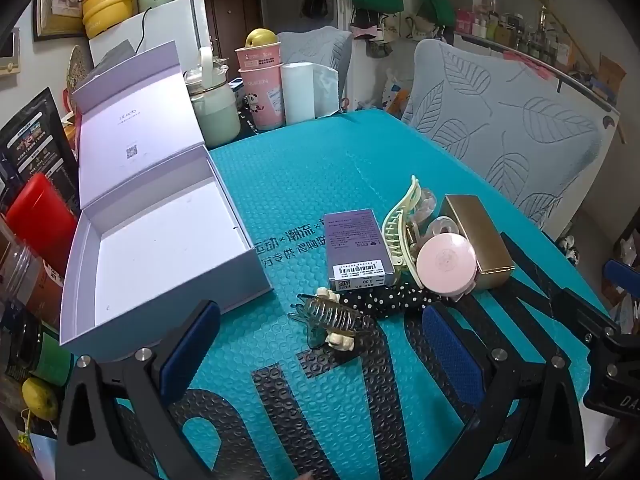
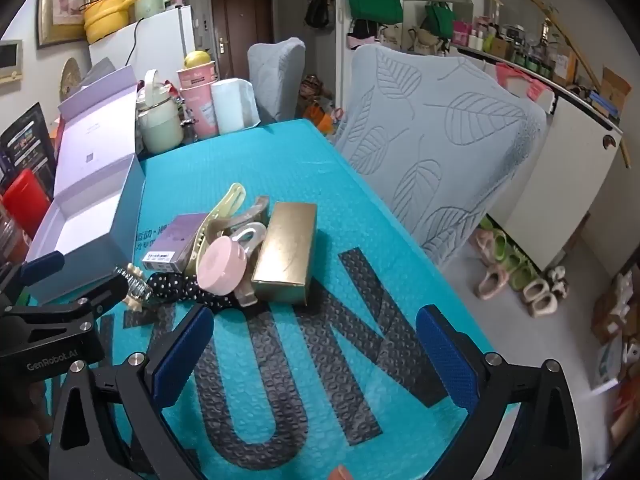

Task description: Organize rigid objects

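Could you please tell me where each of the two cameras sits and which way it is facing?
Left wrist view: sits on the left gripper, angled down over the teal bubble-textured mat toward the open white cardboard box and the olive toothed hair claw; its blue-padded fingers show, open.
Right wrist view: sits on the right gripper, angled down toward the gold rectangular box and the leaf-patterned grey chair cover; its open fingers and the left gripper show.
Shared: mat, white box, gold box, round pink compact.
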